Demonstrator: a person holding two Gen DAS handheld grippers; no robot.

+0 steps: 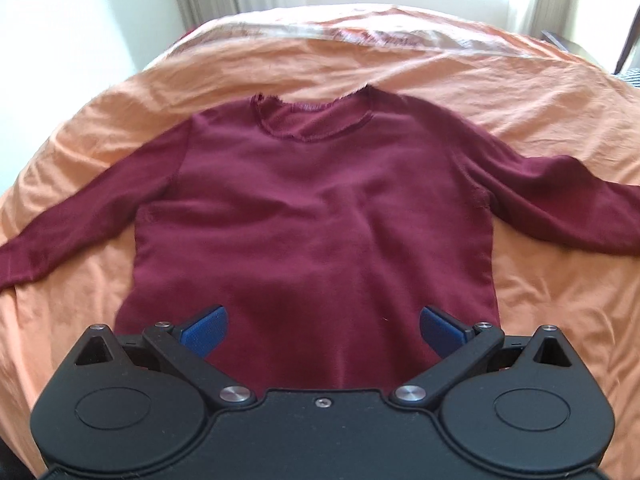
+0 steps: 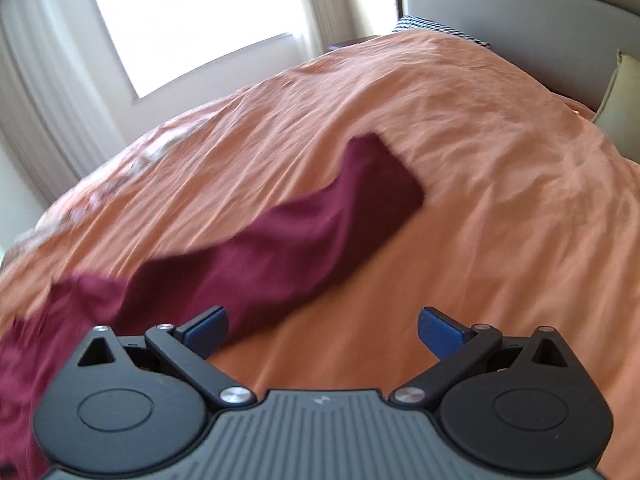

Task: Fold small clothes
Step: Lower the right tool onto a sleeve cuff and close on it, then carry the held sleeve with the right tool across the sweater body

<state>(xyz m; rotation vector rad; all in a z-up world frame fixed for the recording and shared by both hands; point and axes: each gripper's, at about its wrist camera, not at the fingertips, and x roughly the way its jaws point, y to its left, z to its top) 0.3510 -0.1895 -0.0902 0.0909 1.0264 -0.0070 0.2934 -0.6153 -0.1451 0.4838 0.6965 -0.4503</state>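
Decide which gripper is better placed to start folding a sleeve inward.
Probably the right gripper: open, just beside the dark red knit sweater's right sleeve. The left gripper, also open, hangs over the hem.

Bedcover: orange, wrinkled, fills most of both views.
Window: bright, upper left in the right wrist view.
Curtain: pale, left edge.
Headboard: grey, upper right.
Pillow: cream, right edge.
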